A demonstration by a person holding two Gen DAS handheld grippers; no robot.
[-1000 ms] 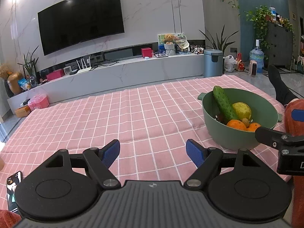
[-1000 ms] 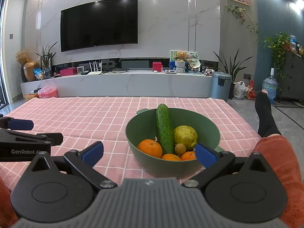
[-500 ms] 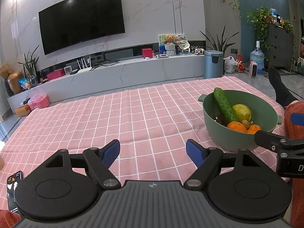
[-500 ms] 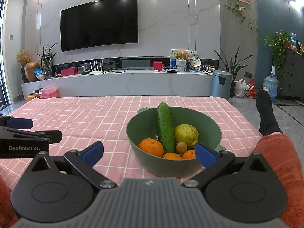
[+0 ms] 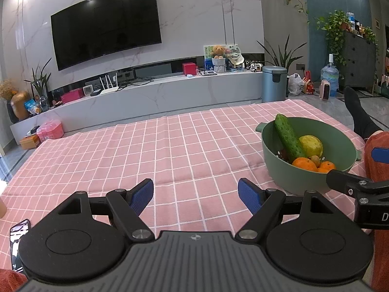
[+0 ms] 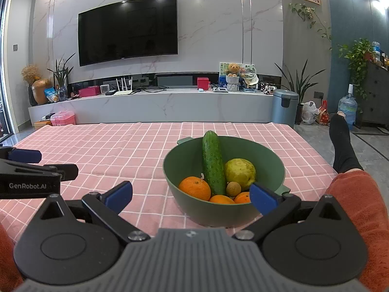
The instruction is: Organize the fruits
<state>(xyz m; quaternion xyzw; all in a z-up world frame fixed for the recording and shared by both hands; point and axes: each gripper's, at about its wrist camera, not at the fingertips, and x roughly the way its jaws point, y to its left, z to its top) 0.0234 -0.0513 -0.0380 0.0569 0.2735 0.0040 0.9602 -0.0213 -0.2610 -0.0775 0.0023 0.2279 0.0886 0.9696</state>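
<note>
Left gripper hovers low over the pink checked cloth, jaws spread wide, nothing btwn them. Right gripper also wide open & empty, pointing straight at the green bowl; its right pad sits in front of the bowl's near rim, left pad over bare cloth.

Bowl stands on the cloth, right of the left gripper & just ahead of the right one. Inside: a cucumber leaning upright against the far wall w/ its tip above the rim; a yellow-green pear just right of it, touching; an orange at front left, touching the cucumber's lower end; two more oranges at the front, partly hidden by the rim & the right pad; a small brown round fruit btwn pear & front oranges.

In left wrist view the right gripper's finger shows at the right edge, near the bowl's side. A phone lies at the cloth's near-left corner. Person's socked foot is off the cloth's right edge. TV on the far wall.
</note>
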